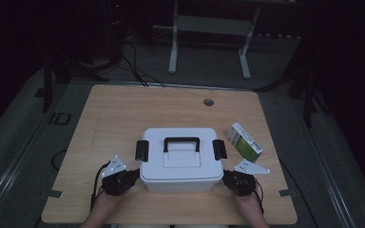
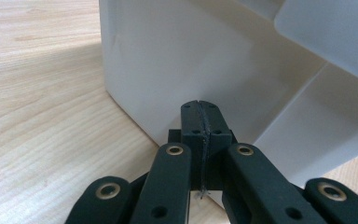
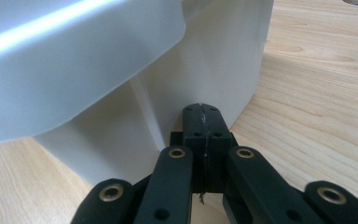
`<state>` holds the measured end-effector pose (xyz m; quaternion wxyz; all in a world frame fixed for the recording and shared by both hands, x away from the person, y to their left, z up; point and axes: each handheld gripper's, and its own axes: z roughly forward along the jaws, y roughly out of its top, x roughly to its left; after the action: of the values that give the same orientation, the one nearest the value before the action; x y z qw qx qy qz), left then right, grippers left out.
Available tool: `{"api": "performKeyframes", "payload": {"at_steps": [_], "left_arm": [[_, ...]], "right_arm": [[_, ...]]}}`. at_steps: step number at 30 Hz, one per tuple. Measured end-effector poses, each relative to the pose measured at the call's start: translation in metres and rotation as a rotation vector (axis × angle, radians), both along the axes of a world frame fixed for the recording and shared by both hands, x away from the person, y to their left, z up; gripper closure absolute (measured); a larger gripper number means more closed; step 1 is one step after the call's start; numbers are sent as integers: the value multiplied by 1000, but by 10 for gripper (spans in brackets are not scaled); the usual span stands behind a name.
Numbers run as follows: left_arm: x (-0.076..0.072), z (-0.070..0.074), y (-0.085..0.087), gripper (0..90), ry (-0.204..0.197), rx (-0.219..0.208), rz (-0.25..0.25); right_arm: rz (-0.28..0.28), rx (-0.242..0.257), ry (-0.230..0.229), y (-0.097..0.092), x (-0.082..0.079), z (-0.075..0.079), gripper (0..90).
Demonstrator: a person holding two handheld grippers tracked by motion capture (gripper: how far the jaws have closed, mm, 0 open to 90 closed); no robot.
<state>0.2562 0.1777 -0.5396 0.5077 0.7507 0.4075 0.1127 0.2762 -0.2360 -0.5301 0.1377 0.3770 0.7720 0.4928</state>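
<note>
Two grippers sit low in the high view, the left gripper [image 1: 134, 176] and right gripper [image 1: 226, 178], each fully closed on nothing, tips against the lower corners of the white box [image 1: 179, 159] at centre frame. If one pushes harder, the box could skew or slide across the table [image 1: 119, 114]. Its long axis runs left-right, handle [image 1: 182, 143] on top; the green carton [image 1: 245, 140] lies farther right.
</note>
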Motion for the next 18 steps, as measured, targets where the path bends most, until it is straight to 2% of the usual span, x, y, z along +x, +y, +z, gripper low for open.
{"api": "performKeyframes", "payload": {"at_steps": [5, 13, 17, 18], "left_arm": [[1, -1, 2, 899, 1, -16, 8], [1, -1, 2, 896, -25, 7, -6], [2, 0, 6, 867, -18, 28, -1], [3, 0, 7, 864, -10, 25, 3]], "right_arm": [[9, -7, -6, 2, 3, 0, 900], [-9, -28, -14, 3, 4, -3, 900], [-19, -45, -18, 2, 4, -3, 899], [-24, -58, -28, 1, 3, -2, 867]]}}
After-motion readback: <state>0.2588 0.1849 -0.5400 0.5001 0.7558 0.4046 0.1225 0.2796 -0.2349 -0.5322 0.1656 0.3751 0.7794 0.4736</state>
